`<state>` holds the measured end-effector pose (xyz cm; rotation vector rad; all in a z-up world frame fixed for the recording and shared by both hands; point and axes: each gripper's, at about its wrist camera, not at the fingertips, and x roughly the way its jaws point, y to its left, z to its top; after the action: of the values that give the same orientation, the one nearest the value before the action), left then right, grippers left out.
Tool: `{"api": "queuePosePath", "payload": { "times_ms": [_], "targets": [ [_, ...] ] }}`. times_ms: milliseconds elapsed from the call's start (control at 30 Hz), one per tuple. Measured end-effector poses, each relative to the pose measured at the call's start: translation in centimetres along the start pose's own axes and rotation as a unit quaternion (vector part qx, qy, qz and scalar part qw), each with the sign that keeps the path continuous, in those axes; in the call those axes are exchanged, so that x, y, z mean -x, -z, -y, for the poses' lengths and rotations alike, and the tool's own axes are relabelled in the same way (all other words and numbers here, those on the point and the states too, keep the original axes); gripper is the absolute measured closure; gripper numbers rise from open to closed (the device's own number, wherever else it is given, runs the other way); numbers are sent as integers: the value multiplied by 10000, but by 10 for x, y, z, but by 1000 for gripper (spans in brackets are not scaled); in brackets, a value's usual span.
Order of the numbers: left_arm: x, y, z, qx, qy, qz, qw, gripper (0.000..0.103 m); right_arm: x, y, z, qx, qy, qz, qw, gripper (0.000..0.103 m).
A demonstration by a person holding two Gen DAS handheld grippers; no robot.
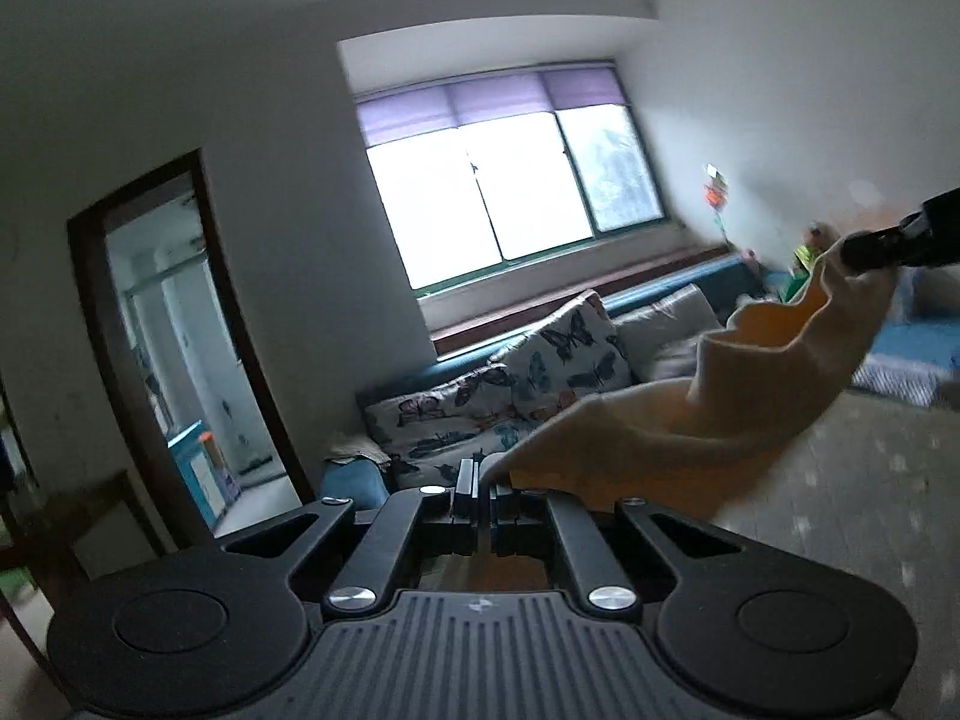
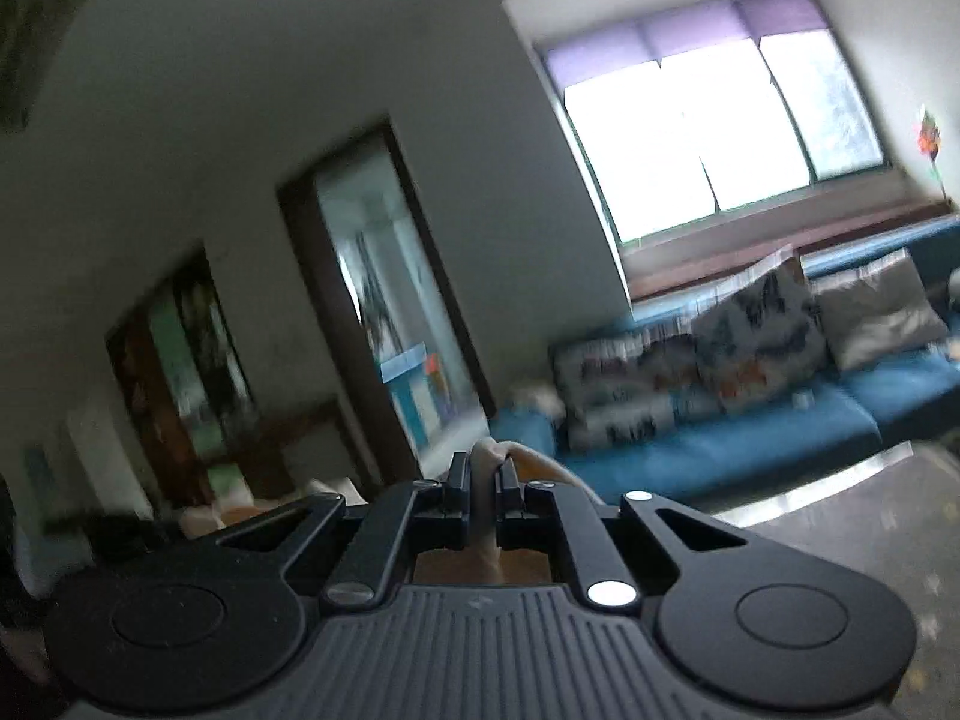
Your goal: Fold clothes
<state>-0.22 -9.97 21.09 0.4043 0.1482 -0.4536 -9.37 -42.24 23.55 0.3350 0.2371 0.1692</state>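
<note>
Both the left gripper [image 1: 483, 483] and right gripper [image 2: 482, 480] pinch the cream-and-orange garment's [image 1: 690, 408] edge, stretched in open air above the patterned floor [image 1: 852, 480].

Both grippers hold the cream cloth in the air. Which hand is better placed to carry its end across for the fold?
Probably the right gripper: it pinches the cloth at its raised far end, free to swing over. The left gripper clamps the near end low and could serve as anchor.
</note>
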Motion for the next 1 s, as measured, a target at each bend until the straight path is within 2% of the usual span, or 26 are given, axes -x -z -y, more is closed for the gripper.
{"api": "queuePosePath", "payload": {
  "times_ms": [133,300,400,533,600,800,1000],
  "targets": [
    [19,55,23,-555,334,-647,9958,96,4,51,4,168,95,-925,9955,96],
    [35,126,66,-1335,858,-1576,9747,93,16,102,-6,478,211,-1659,9848,92],
    [52,143,80,-1537,994,-1754,9673,93,24,132,-12,662,281,-2094,9752,92],
    [70,144,86,-1862,1145,-1727,9604,73,34,172,-19,905,372,-2667,9588,91],
    [83,144,85,-2008,1238,-1760,9557,71,37,179,-29,1098,214,-2691,9566,82],
    [119,151,87,-2295,1334,-2053,9420,70,27,202,-63,1715,-239,-2787,9446,70],
    [160,163,76,-2216,1248,-2466,9352,70,6,219,-89,2204,-247,-2774,9348,69]
  ]
}}
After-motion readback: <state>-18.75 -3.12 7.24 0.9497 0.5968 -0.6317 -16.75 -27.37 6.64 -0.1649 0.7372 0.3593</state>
